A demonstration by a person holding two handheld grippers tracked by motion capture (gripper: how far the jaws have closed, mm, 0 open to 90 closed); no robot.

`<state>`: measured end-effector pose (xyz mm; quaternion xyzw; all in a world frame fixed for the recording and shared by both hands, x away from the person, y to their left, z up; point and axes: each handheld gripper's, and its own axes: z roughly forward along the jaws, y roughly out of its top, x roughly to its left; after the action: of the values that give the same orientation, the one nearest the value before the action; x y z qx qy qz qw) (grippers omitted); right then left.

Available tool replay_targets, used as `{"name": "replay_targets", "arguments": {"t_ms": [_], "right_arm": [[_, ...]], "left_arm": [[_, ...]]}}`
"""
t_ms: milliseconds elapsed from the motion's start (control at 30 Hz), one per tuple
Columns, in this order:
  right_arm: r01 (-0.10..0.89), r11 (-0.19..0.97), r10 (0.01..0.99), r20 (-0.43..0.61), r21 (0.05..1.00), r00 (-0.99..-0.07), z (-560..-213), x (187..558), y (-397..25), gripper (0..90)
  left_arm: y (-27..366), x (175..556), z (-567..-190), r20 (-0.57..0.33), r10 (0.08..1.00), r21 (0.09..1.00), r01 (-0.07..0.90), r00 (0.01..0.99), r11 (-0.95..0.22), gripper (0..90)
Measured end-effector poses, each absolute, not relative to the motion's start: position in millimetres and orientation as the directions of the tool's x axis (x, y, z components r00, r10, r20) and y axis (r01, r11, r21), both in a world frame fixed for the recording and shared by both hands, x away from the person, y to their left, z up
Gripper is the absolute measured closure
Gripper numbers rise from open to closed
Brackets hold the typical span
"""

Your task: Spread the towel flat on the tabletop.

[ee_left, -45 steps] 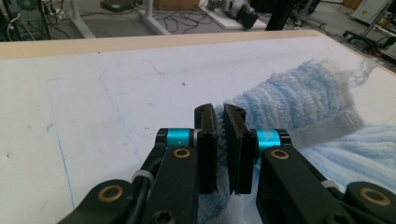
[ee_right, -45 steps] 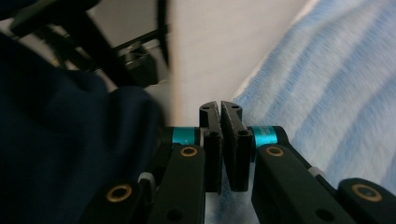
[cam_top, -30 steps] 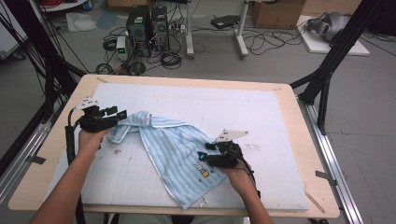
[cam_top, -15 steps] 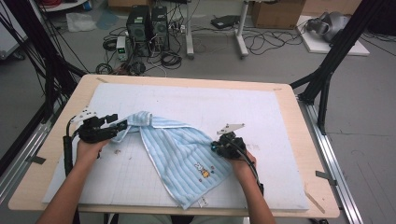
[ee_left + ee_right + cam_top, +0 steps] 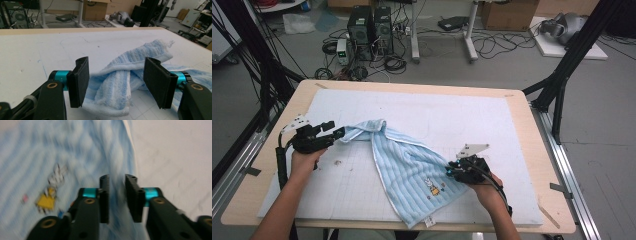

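A light blue striped towel [image 5: 407, 165] lies crumpled on the white mat [image 5: 462, 112], and a small cartoon patch [image 5: 432, 187] sits near its lower right. My left gripper [image 5: 334, 134] stands open at the towel's bunched left corner. In the left gripper view that corner [image 5: 120, 82] lies on the mat between the wide-apart jaws of the left gripper [image 5: 117, 75]. My right gripper [image 5: 457, 169] is at the towel's right edge. In the blurred right gripper view its jaws [image 5: 117, 182] are nearly closed, with towel fabric [image 5: 75, 150] between them.
The mat covers most of a wooden table [image 5: 539, 165]. Black frame posts [image 5: 562, 75] stand at both sides. Computer towers [image 5: 372, 25], cables and boxes sit on the floor beyond the far edge.
The left gripper moved slightly toward the person, with the towel corner now lying slack between its jaws. The right gripper shifted along the towel's right edge, and the towel there is pulled outward.
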<state>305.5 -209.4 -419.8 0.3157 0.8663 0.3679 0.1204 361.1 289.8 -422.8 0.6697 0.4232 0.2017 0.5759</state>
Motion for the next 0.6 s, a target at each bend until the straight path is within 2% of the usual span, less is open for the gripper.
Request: {"name": "replay_targets", "arguments": {"t_ms": [67, 233, 600], "right_arm": [[0.459, 0.482, 0.647, 0.05, 0.746, -0.761, -411, 314, -199, 56.7], [0.432, 0.453, 0.627, 0.066, 0.779, -0.776, -399, 344, -157, 47.8], [0.394, 0.523, 0.57, 0.034, 0.756, -0.821, -413, 408, -60, 42.8]], "left_arm": [[288, 361, -423, -0.214, 0.797, 0.943, 0.331, 0.565, 0.019, 38.1], [287, 362, -424, -0.211, 0.793, 0.943, 0.333, 0.571, 0.011, 37.4], [291, 361, -424, -0.238, 0.789, 0.943, 0.329, 0.566, 0.048, 37.2]]}}
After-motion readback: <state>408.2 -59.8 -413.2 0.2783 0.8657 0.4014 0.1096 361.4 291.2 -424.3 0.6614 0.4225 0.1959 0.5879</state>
